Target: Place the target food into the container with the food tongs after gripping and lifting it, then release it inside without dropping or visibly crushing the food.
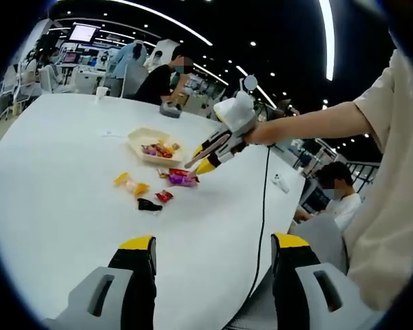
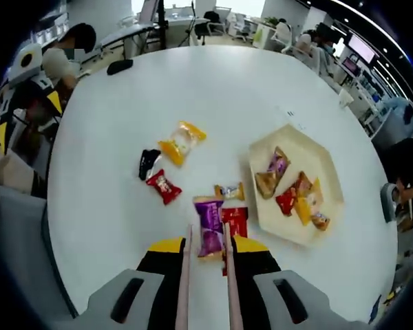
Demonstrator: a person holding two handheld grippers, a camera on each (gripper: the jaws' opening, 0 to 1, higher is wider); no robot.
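Purple packet between the tong tips, not yet lifted.

From the left of the right gripper view: your left gripper [image 2: 17,103] sits at the table [image 2: 124,82] edge, idle; in its own view its jaws stand wide apart, empty. The black [image 2: 147,162], yellow [image 2: 182,141] and red [image 2: 164,186] packets lie loose. Your right gripper [image 2: 208,249] is closed on the tongs [image 2: 206,289], whose pink arms straddle the purple packet [image 2: 208,234]. Squeeze hard and it may crush; squeeze lightly and it may slip short of the tray [image 2: 299,144]. Tip contact cannot be confirmed. A red packet is partly hidden beside the right arm.
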